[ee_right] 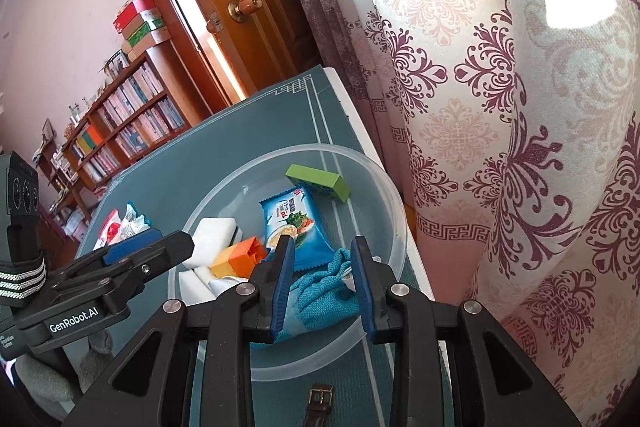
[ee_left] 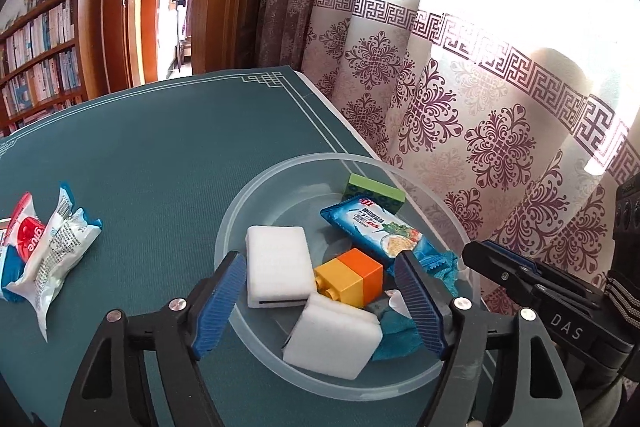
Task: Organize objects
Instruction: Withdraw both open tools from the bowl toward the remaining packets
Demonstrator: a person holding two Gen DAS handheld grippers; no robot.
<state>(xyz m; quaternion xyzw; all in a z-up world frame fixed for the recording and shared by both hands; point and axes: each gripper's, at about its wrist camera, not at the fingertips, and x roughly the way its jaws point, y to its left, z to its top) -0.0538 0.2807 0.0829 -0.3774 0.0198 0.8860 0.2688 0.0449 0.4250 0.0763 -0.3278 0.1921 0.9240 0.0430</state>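
Bowl [ee_left: 256, 195] of clear plastic sits on the counter [ee_left: 160, 155], holding 2 white sponges [ee_left: 278, 273], an orange-yellow block [ee_left: 354, 277], a green block [ee_left: 374, 193], a blue snack packet [ee_left: 370, 231] and teal cloth [ee_right: 324, 297]. Left claw [ee_left: 320, 303] hangs spread above them, empty. Right claw [ee_right: 322, 281] pinches the teal cloth. 2 more packets [ee_left: 52, 259] lie outside.

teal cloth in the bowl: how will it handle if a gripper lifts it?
The teal cloth lies crumpled in folds, so it is probably floppy and would drape and trail. Its woven texture suggests decent grip, not slippery. It lies against the snack packet in the clear bowl, so it might drag that.
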